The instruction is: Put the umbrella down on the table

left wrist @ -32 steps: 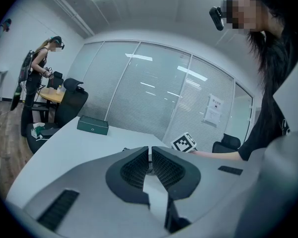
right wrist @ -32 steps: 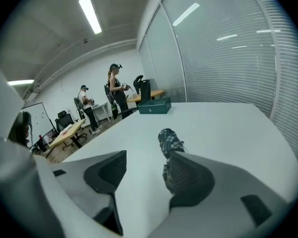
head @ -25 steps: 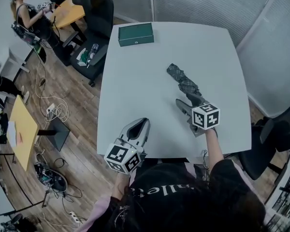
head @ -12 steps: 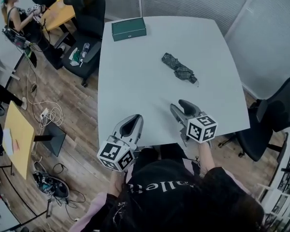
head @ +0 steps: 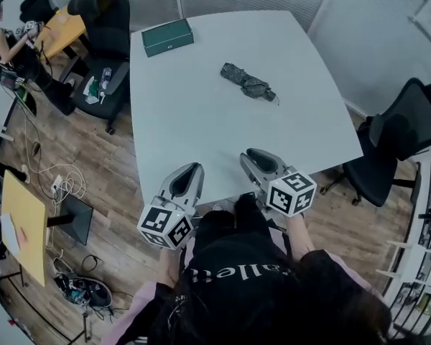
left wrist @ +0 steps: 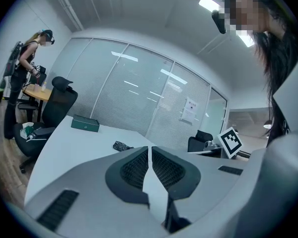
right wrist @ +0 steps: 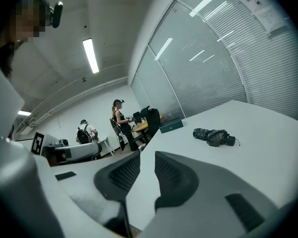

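Note:
The folded dark umbrella [head: 248, 83] lies flat on the white table [head: 201, 113], toward its far side; it also shows in the left gripper view [left wrist: 122, 146] and the right gripper view [right wrist: 213, 135]. Both grippers hover at the table's near edge, well apart from it. My left gripper [head: 192, 169] is shut, its pads [left wrist: 139, 165] together with nothing in them. My right gripper [head: 252, 154] has a narrow gap between its closing jaws, and only bare table shows through that gap [right wrist: 147, 155].
A green box [head: 167, 37] sits at the table's far left corner. Black office chairs stand at the far left [head: 100, 20] and the right [head: 395, 149]. People stand at a yellow desk [head: 61, 31]. Glass walls run behind the table.
My right gripper has drawn back from the umbrella's end to the near edge and its jaws have narrowed. The left gripper also pulled back. The umbrella stays on the table.

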`<state>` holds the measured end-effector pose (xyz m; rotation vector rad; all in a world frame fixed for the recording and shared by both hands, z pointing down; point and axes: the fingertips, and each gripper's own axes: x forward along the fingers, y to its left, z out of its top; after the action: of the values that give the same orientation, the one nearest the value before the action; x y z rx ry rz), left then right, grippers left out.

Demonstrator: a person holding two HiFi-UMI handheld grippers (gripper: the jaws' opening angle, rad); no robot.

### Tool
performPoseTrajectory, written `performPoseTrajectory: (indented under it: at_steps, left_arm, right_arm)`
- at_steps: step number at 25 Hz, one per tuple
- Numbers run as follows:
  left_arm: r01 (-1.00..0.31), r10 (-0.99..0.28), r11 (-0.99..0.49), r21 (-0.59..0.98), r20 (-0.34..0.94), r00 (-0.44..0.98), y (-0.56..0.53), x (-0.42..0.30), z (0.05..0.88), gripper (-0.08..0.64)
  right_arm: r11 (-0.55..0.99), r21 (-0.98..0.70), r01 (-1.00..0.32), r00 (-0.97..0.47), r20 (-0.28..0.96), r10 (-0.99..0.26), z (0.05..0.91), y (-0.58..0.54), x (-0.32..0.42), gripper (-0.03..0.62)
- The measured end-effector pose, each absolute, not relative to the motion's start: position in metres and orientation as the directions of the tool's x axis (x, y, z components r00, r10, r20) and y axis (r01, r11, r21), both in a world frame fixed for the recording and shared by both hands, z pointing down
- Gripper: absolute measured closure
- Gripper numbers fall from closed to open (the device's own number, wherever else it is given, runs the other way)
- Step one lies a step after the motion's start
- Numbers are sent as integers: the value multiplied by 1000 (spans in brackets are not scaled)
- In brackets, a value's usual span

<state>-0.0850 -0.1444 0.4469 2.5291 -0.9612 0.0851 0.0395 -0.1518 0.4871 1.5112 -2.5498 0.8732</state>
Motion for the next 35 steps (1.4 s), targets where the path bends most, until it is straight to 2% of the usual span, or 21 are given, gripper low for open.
performPoseTrajectory:
  at_steps: [9, 35]
  left_arm:
    - [-609, -586, -697, 378, 189, 788, -136, -71, 443, 532]
    - [-597, -572, -721, 352, 184, 800, -145, -47, 433, 532]
  right_arm:
    - [388, -424, -818, -528, 289, -798, 467, -138, 37, 552]
    - [437, -422, -794, -571, 272, -775, 461, -144, 42, 561]
